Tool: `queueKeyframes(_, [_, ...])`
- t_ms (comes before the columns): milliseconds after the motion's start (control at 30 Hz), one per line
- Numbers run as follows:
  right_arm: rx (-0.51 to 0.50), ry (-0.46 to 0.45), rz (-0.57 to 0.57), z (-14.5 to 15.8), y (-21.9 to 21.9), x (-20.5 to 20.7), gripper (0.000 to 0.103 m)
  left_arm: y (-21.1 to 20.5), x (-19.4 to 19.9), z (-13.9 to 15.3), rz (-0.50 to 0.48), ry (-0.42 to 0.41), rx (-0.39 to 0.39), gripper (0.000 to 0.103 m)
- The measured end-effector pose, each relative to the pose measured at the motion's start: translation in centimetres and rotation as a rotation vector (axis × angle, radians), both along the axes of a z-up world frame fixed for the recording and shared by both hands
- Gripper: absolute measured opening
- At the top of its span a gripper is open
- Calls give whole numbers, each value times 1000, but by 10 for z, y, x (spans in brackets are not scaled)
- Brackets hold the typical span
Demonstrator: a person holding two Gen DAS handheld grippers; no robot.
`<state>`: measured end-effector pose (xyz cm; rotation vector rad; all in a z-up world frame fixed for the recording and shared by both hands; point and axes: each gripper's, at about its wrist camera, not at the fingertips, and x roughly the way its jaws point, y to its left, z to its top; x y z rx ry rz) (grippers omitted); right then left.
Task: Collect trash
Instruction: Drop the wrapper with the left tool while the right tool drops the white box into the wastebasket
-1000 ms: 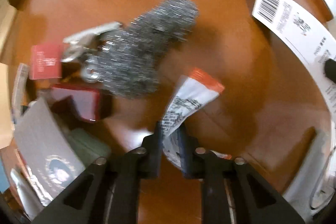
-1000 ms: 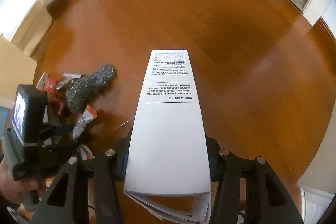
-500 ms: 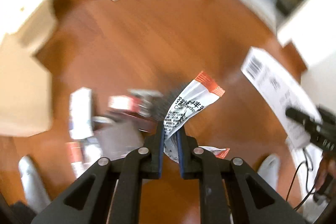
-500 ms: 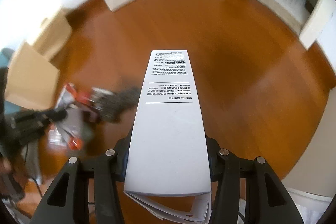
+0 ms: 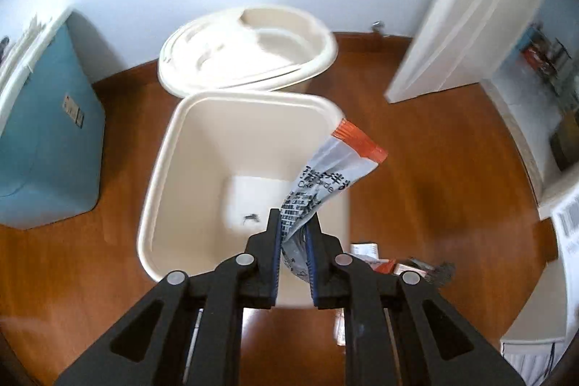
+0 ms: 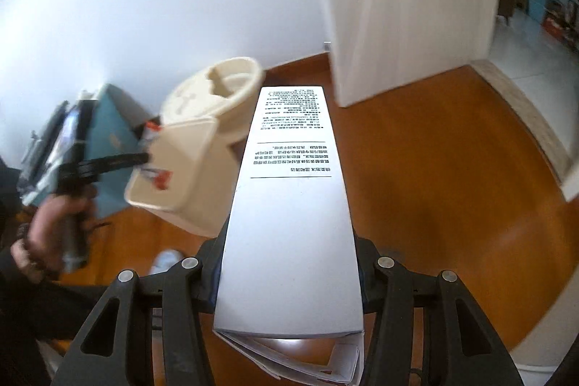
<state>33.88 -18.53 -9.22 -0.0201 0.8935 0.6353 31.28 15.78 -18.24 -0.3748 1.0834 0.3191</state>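
Observation:
My left gripper (image 5: 294, 223) is shut on a white snack wrapper (image 5: 327, 181) with black print and an orange end. It holds the wrapper over the open cream trash bin (image 5: 159, 169), whose lid (image 5: 246, 49) stands tipped back. The bin's floor looks nearly bare. My right gripper (image 6: 289, 263) is shut on a long white printed carton (image 6: 291, 201), held above the wooden floor to the right of the bin (image 6: 181, 183). The left gripper (image 6: 144, 157) also shows in the right wrist view, at the bin's mouth.
A blue box (image 5: 43, 147) stands left of the bin. A white door (image 5: 463, 9) is at the right. More litter (image 5: 398, 264) lies on the wooden floor just right of the bin. A white wall is behind.
Both grippers have swung away from the pile of litter on the floor to face the trash bin. The left still holds the wrapper, the right still holds the carton.

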Motion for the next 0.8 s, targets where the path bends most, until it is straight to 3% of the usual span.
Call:
queueKeyframes(67, [24, 15, 25, 3, 33, 0, 53, 12, 7, -21, -8, 42, -100, 16])
queueKeyframes(167, [35, 27, 78, 6, 84, 1, 53, 27, 12, -33, -36, 121, -171, 27])
queueKeyframes(333, [43, 57, 129, -2, 155, 15, 53, 57, -5, -16, 5, 46, -206, 28])
queueKeyframes(400, [51, 98, 140, -10, 176, 21, 53, 74, -11, -13, 29, 34, -229, 29])
queueKeyframes(500, [62, 173, 181, -29, 228, 32, 54, 96, -25, 12, 38, 2, -203, 32])
queueKeyframes(567, [44, 237, 197, -49, 265, 38, 54, 108, -39, 26, 49, -20, -198, 45])
queueKeyframes(600, [34, 251, 195, -55, 278, 40, 55, 115, -43, 34, 62, -41, -207, 60])
queueKeyframes(633, [19, 264, 194, -63, 291, 43, 55, 122, -44, 38, 70, -63, -219, 82])
queueKeyframes(700, [-31, 277, 172, -78, 314, 47, 64, 132, -47, 48, 78, -102, -251, 103])
queueKeyframes(800, [-40, 293, 162, -83, 325, 49, 72, 131, -47, 54, 64, -94, -237, 103])
